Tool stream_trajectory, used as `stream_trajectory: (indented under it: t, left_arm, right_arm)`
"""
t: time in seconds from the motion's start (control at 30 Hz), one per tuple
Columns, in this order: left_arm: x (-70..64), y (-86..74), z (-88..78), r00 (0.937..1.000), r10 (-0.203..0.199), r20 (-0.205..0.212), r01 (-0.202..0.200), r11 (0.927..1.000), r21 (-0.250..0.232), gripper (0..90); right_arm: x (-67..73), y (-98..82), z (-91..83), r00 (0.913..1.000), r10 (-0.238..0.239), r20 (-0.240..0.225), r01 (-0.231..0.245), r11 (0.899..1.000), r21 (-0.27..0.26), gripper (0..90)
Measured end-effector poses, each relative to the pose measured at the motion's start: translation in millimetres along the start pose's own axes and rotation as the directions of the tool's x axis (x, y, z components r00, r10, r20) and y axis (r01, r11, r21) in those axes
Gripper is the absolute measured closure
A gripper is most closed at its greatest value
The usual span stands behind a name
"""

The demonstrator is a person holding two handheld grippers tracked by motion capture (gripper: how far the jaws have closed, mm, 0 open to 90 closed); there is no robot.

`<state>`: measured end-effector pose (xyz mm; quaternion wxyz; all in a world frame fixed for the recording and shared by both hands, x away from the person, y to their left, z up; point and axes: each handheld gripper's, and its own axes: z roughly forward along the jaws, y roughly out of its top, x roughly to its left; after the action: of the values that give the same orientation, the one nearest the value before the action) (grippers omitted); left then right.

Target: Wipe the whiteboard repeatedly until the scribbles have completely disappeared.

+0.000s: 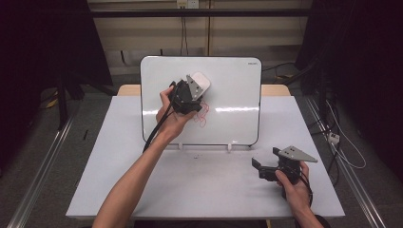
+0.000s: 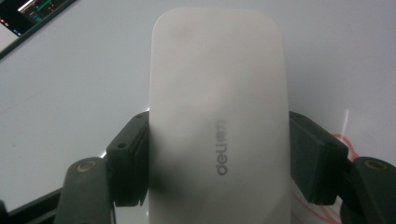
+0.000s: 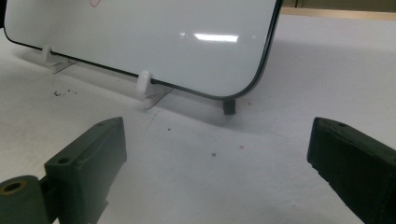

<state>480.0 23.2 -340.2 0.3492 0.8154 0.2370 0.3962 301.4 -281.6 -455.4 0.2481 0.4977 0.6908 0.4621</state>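
The white eraser (image 2: 217, 121) bears the grey brand "deli" followed by small characters too blurred to read. A tiny mark on the whiteboard's (image 1: 237, 95) far right corner is unreadable.

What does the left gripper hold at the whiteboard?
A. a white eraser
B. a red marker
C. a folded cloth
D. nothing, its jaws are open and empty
A: in the left gripper view the left gripper has its two black jaws pressed on the sides of a white eraser, held against the whiteboard above the red scribble.
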Motion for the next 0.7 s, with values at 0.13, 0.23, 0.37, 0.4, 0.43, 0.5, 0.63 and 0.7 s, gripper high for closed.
stream_trajectory:
  t: [0.13,0.23,0.37,0.4,0.43,0.5,0.63,0.7]
  left_arm:
    - [-8.3,-3.1,-0.5,0.9999,0.012,0.011,-0.012,0.9999,0.000,31.2]
    - [-15.5,-5.6,-1.0,0.9996,0.022,0.016,-0.022,0.9998,-0.001,31.2]
    - [-20.7,-8.4,-1.5,0.9994,0.029,0.020,-0.029,0.9996,-0.003,31.2]
    - [-23.4,-9.5,-1.2,0.9991,0.033,0.025,-0.033,0.9994,-0.004,31.2]
    - [-25.7,-10.3,-1.5,0.9989,0.038,0.028,-0.038,0.9993,-0.001,31.2]
    - [-28.9,-11.4,-2.7,0.9982,0.052,0.029,-0.052,0.9986,0.001,31.2]
    - [-37.3,-15.6,-2.8,0.9977,0.057,0.038,-0.056,0.9984,-0.007,31.1]
    - [-41.6,-17.4,-4.1,0.9968,0.067,0.044,-0.066,0.9978,-0.008,31.1]
  right_arm:
    - [-0.1,0.1,-0.2,1.0000,0.000,0.002,0.000,1.000,-0.001,4.7]
    - [0.2,0.1,-0.3,1.0000,0.000,0.002,0.000,1.000,-0.002,4.7]
    - [0.3,0.1,-0.2,1.0000,0.000,0.001,0.000,1.000,-0.002,4.7]
    - [0.3,0.1,-0.3,1.0000,-0.001,0.001,0.001,1.000,-0.003,4.7]
    - [0.2,0.1,-0.3,1.0000,0.001,0.001,-0.001,1.000,-0.002,4.7]
    - [0.2,0.1,-0.2,1.0000,0.000,0.001,0.000,1.000,-0.002,4.7]
    - [0.3,0.0,0.2,1.0000,0.000,0.001,0.000,1.000,-0.001,4.7]
    - [0.5,0.0,0.3,1.0000,-0.001,0.000,0.001,1.000,-0.001,4.7]
